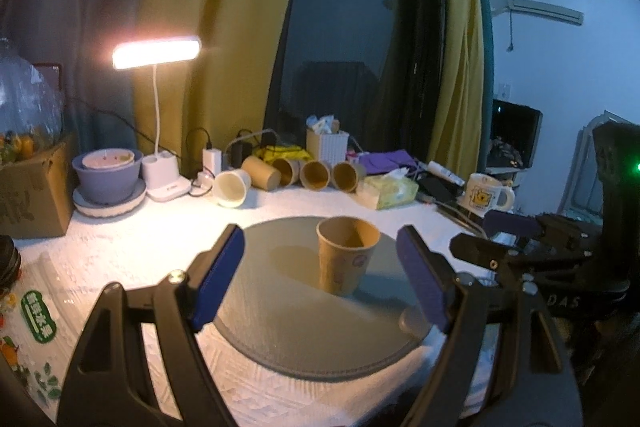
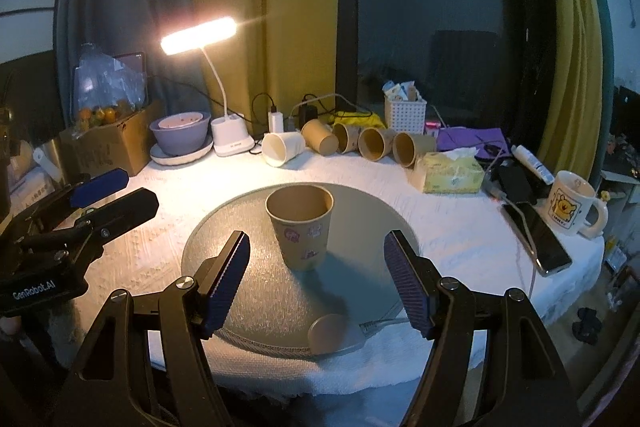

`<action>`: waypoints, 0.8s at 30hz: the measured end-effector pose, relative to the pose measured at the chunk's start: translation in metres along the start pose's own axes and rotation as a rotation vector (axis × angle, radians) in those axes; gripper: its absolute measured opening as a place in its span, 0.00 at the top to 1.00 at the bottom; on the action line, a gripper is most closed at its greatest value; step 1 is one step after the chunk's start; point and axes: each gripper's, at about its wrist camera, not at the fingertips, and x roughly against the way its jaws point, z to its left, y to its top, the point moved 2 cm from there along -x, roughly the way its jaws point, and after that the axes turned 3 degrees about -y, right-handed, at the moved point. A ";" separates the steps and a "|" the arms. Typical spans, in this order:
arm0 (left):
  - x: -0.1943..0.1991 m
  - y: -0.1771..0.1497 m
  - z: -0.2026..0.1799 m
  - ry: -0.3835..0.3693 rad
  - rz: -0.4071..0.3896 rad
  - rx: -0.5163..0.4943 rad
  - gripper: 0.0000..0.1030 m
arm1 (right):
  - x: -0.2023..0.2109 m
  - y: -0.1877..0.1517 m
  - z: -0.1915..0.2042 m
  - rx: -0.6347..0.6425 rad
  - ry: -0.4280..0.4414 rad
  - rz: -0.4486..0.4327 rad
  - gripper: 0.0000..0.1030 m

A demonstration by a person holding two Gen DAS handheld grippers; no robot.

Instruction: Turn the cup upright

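A brown paper cup with small stickers stands upright, mouth up, on a round grey mat; it also shows in the right wrist view on the mat. My left gripper is open and empty, its blue pads either side of the cup and a little short of it. My right gripper is open and empty, just in front of the cup. The right gripper shows at the right of the left wrist view, the left gripper at the left of the right wrist view.
Several paper cups lie on their sides at the back beside a white cup. A lit desk lamp, purple bowl, cardboard box, tissue pack, white basket, mug and phone ring the mat.
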 end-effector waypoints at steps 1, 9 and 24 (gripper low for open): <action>0.002 0.001 0.000 0.001 -0.008 -0.003 0.22 | 0.001 0.001 0.000 0.000 0.000 -0.004 0.29; 0.011 0.007 -0.004 0.006 -0.052 -0.029 0.22 | 0.017 0.010 0.002 0.007 -0.008 -0.049 0.29; 0.025 0.011 -0.012 0.045 -0.112 -0.069 0.06 | 0.034 0.016 0.004 0.012 -0.009 -0.098 0.29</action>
